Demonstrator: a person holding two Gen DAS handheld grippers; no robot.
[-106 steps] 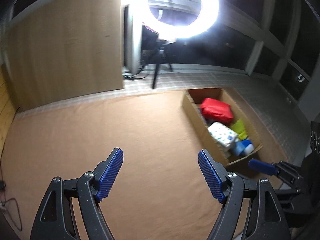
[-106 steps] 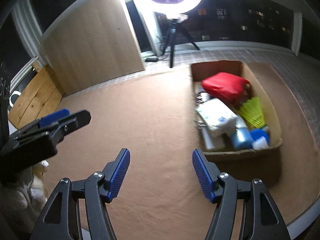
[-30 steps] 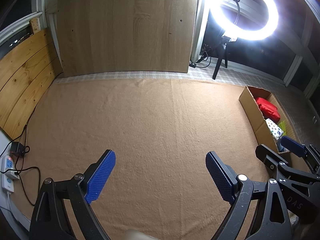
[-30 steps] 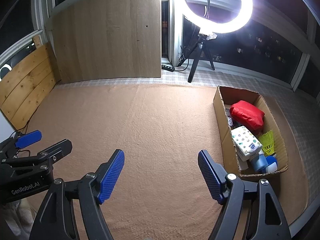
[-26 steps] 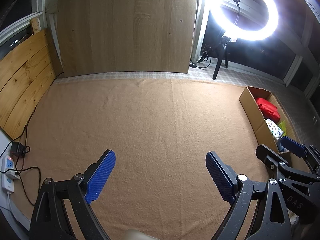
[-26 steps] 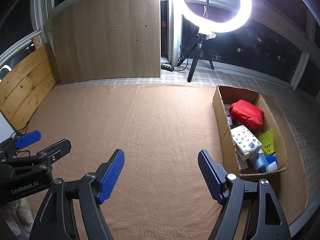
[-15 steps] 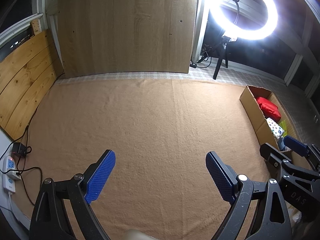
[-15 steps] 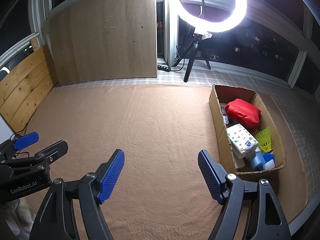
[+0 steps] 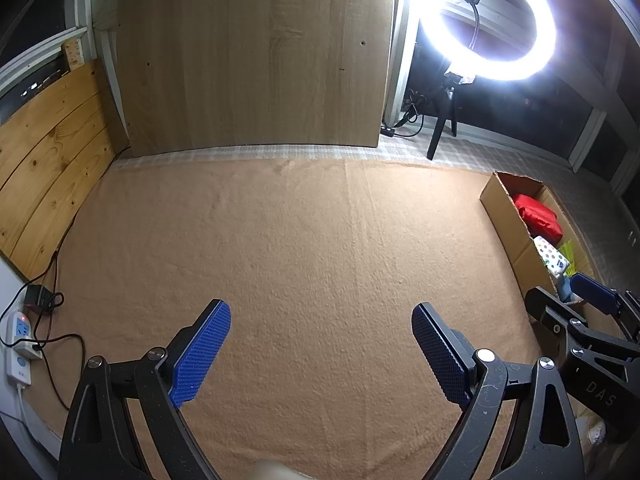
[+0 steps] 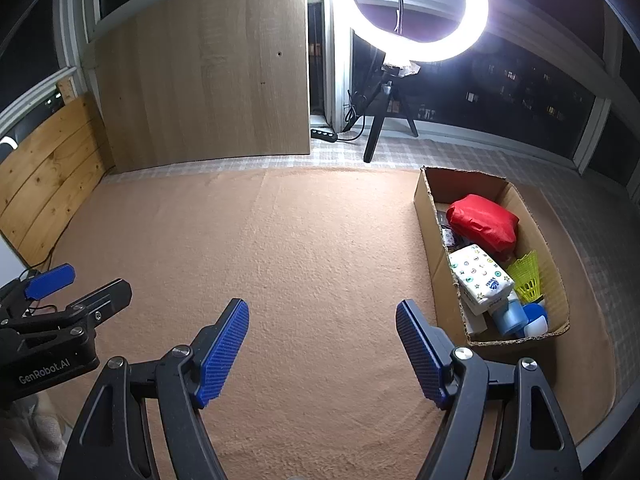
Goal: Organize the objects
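Observation:
A cardboard box (image 10: pixel 429 236) stands on the tan carpet at the right. In it lie a red pouch (image 10: pixel 482 224), a white patterned pack (image 10: pixel 480 278), a yellow shuttlecock (image 10: pixel 527 276) and a blue-and-white bottle (image 10: pixel 520 318). The box also shows in the left wrist view (image 9: pixel 506 216). My right gripper (image 10: pixel 322 350) is open and empty, left of the box. My left gripper (image 9: pixel 320 354) is open and empty over bare carpet, with the right gripper's fingers (image 9: pixel 592 300) at its right.
A ring light on a tripod (image 10: pixel 420 12) stands behind the carpet. A wooden board (image 10: pixel 204 80) leans at the back, wooden planks (image 9: pixel 44 148) at the left. A power strip and cables (image 9: pixel 18 340) lie at the left carpet edge.
Both grippers have pulled back and up from the box since 3.5 s ago, widening the view. In the last second the right view shifted slightly. Both stay open.

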